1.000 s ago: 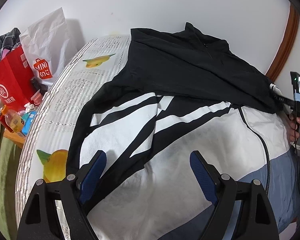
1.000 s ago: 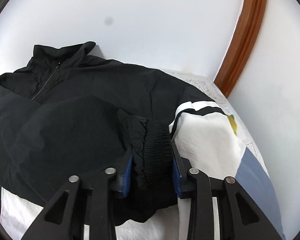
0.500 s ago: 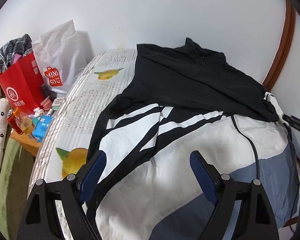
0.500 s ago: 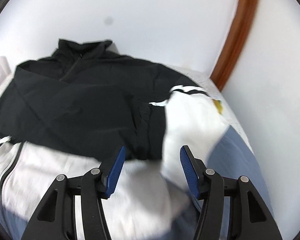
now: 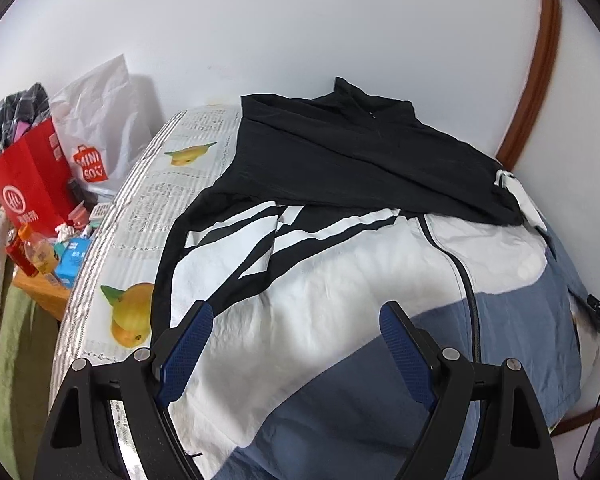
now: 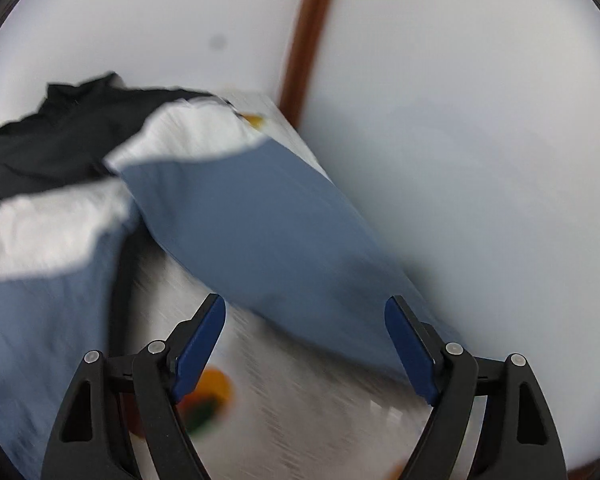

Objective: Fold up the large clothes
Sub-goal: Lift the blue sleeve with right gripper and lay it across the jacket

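Left gripper: angled down over the jacket's near half, jaws wide apart, gripping nothing.
Right gripper: angled down above the blue sleeve, jaws just opened wide, nothing between the pads; view blurred.
Jacket: spread on the bed, black collar and shoulders toward 12 o'clock, white middle with black stripes, blue hem toward 6 o'clock; a black sleeve lies folded across the chest.
Sleeve: blue-and-white, lying out toward 3 o'clock on the bed's edge.
Bags: red and white, at 9 o'clock beside the bed.
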The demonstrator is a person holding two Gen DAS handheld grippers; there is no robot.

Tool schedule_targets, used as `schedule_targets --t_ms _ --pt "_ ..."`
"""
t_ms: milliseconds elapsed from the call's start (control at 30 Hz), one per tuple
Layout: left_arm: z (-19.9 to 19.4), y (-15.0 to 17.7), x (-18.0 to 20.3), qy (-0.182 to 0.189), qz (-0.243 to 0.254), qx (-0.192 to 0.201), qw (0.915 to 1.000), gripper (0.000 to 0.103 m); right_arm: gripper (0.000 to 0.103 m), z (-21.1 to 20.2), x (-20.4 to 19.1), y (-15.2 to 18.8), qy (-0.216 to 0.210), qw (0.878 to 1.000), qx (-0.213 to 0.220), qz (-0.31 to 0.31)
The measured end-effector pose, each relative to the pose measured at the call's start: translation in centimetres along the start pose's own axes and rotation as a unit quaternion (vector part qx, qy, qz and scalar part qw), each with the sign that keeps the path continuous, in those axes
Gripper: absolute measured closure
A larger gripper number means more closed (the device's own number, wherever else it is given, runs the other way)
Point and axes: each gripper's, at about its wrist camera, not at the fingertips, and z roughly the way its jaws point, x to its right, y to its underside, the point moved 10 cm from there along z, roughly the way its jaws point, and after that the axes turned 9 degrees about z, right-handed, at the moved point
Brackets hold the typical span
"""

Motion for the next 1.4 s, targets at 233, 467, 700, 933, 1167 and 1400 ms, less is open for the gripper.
schedule_targets --t_ms 233,467,700,933,1167,1400 --pt "0.2 0.7 -1.2 -0.017 -0.028 -0.009 0.9994 0.019 0.022 1.1 2.7 3.4 0.016 0.999 -0.016 -0.024" --pt "0.9 2.3 -2.3 -0.036 -0.034 -0.024 0.9985 0.019 0.051 3.4 3.9 2.6 0.055 0.998 0.009 -0.02" --pt "2.1 4.6 -4.6 -0.052 -0.039 -0.045 0.9969 0.019 0.099 3.3 2.5 0.2 0.071 0.995 0.024 -0.063" --pt "2.9 5.1 -7.4 -0.063 -0.039 -0.05 0.996 0.019 0.101 -3.1 -0.7 -7.4 0.07 0.989 0.115 -0.059" --pt "4.6 5.7 -8.4 -0.041 -0.062 -0.056 0.9956 0.019 0.101 -7.7 -10.5 -14.7 -0.018 0.983 0.172 -0.052" --pt "4.9 5.7 -8.4 -0.031 -0.068 -0.05 0.996 0.019 0.101 -11.0 -27.0 -18.5 -0.163 0.961 0.2 -0.097"
